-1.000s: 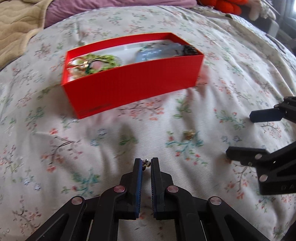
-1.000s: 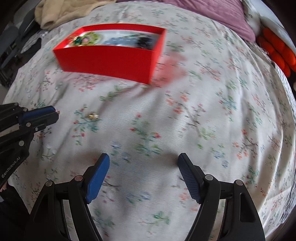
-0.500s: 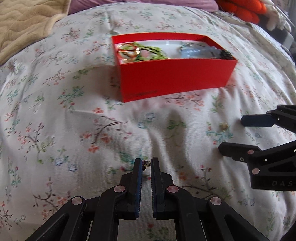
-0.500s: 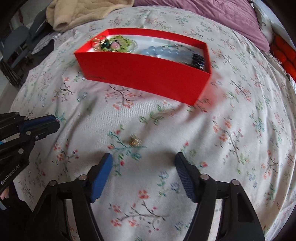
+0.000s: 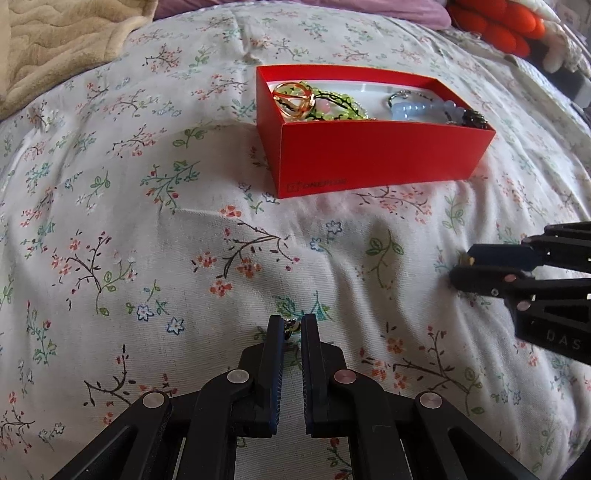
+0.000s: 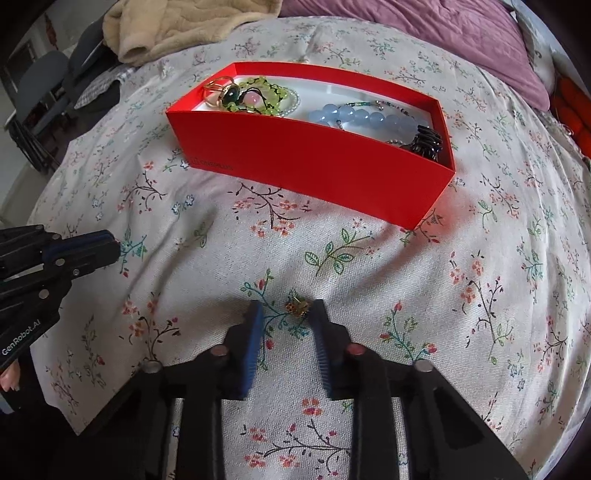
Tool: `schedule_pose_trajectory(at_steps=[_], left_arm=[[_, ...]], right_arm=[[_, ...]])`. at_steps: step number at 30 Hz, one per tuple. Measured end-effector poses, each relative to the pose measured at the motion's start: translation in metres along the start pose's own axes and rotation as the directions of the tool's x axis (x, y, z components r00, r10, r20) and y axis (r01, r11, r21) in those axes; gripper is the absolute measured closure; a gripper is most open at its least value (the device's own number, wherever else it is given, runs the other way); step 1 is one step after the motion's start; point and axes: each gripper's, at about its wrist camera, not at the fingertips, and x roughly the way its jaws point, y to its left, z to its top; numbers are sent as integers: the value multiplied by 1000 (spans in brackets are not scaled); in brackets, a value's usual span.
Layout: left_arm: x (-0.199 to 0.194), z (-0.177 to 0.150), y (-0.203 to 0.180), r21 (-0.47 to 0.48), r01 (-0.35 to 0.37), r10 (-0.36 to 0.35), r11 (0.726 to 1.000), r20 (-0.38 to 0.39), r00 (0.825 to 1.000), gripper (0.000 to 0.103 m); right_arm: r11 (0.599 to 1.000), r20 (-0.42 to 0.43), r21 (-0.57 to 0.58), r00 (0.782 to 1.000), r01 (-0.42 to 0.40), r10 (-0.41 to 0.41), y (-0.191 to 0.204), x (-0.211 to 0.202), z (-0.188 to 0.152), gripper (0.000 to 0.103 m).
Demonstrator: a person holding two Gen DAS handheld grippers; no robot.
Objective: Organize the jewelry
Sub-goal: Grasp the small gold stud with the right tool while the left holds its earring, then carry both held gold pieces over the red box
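A red open box (image 5: 384,155) (image 6: 317,173) lies on the floral bedspread, holding gold rings, green beads, a blue bead bracelet and a dark piece. My left gripper (image 5: 293,325) is shut on a tiny earring (image 5: 293,325) held at its fingertips above the bedspread; it also shows in the right wrist view (image 6: 107,245). My right gripper (image 6: 286,308) is partly closed around a small gold earring (image 6: 297,307) lying on the bedspread, with a gap still visible on each side. In the left wrist view the right gripper (image 5: 463,266) is at the right edge.
A beige blanket (image 5: 55,48) lies at the far left, a purple pillow (image 6: 443,33) behind the box, and an orange item (image 5: 495,22) at the far right. Dark chairs (image 6: 48,88) stand beyond the bed's left edge.
My right gripper has moved forward and down to the gold earring and its jaws have narrowed around it. My left gripper has swung left, still holding its earring.
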Motion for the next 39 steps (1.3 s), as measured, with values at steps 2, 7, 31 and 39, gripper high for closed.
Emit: schedule_pose_trajectory(at_steps=[2,7,31,39], left_arm=[[1,0,0,-1,-1,1,1000,-1,1000,100],[1,1,1,0,-1,1,1000,-1,1000,100],[-38,32,-2,-12,26,-25,1000,73,997,99],[-39,67,-7,1,24,-24,1000,77,997,99]], right_arm=[[1000,-2,17,1000,-1,1,-2,1,1,92],[999,-6,45,1000,1,0,-9,-2,-1,96],[989,64,122,995,-82,74,-18,-68,18,96],[980,116,162,989,-115,97,-30,-86,47,96]])
